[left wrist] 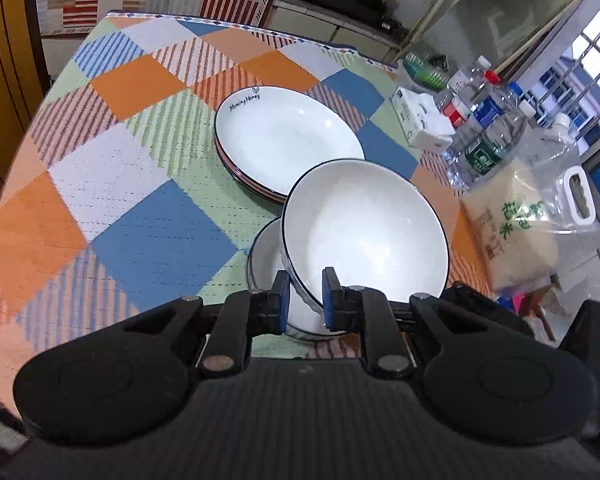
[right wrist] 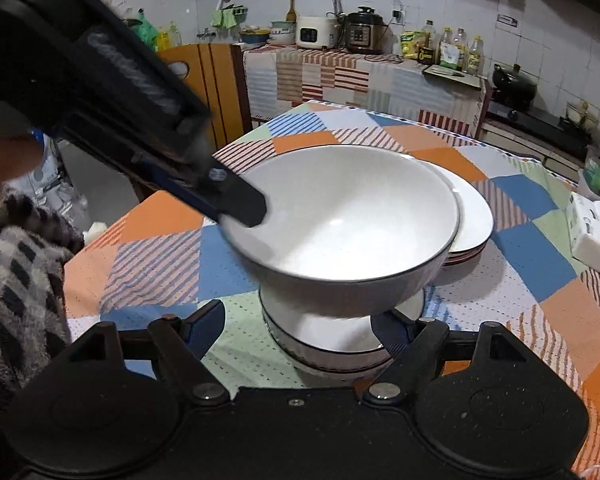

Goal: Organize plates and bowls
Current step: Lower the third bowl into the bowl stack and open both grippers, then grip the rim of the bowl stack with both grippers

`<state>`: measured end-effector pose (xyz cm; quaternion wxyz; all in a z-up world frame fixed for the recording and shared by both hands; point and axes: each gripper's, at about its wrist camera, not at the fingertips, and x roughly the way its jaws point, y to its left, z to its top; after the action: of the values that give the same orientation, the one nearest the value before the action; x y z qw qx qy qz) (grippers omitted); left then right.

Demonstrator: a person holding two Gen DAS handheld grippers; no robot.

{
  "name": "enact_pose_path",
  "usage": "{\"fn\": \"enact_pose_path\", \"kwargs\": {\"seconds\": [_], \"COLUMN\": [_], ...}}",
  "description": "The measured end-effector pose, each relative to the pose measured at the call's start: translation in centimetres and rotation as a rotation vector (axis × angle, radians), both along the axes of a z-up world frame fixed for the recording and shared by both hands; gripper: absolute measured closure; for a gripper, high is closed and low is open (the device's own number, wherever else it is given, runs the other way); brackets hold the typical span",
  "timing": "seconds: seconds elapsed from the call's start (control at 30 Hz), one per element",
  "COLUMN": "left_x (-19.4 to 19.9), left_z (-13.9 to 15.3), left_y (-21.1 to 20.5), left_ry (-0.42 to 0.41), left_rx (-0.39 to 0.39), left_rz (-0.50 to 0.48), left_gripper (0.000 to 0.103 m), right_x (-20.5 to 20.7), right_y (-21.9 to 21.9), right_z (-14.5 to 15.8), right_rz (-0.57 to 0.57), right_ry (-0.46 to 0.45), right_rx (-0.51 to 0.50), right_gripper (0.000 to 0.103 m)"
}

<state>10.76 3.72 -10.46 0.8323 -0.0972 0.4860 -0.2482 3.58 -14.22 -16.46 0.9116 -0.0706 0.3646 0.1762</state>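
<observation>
Now I am clenching my left gripper on the near rim of a white bowl, one pad inside the wall and one outside, and the bowl is tilting above a second bowl standing on the patchwork tablecloth just below my fingertips. Beyond the held bowl, a stack of plates is sitting, nearly touching it. My right gripper is hanging released, its fingers spread wide to either side of the lower bowl without pressing on it. Off to the right of my left gripper, bottles and a bag of rice are crowding the table's edge.
</observation>
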Motion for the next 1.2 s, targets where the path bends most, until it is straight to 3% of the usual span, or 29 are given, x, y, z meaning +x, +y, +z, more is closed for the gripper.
{"fn": "enact_pose_path", "kwargs": {"seconds": [0.07,0.13,0.2,0.4,0.73,1.2], "left_x": [0.4,0.5,0.5,1.1,0.9,-1.7], "left_z": [-0.8,-1.4,-1.9,-2.8,-3.0,0.5], "left_y": [-0.2,-0.6,-0.4,0.3,0.1,0.8], "left_ry": [0.038,0.041,0.059,0.113,0.116,0.031], "left_rx": [-0.025,0.015,0.007,-0.033,0.018,0.045], "left_rz": [0.006,0.012,0.025,0.02,0.023,0.003], "left_gripper": [0.088,0.089,0.088,0.091,0.091,0.088], "right_x": [0.7,1.0,1.1,0.5,-0.1,-3.6], "right_y": [0.1,-0.3,-0.6,-1.0,-1.6,-3.7], "right_z": [-0.8,-1.3,-1.3,-1.0,-0.4,1.1], "right_rz": [-0.018,-0.028,-0.044,-0.067,-0.072,-0.096], "right_ry": [0.02,0.036,0.049,0.015,0.002,-0.025], "right_rx": [-0.035,-0.022,-0.012,-0.052,-0.056,-0.056], "right_gripper": [0.02,0.023,0.024,0.022,0.022,0.02]}}
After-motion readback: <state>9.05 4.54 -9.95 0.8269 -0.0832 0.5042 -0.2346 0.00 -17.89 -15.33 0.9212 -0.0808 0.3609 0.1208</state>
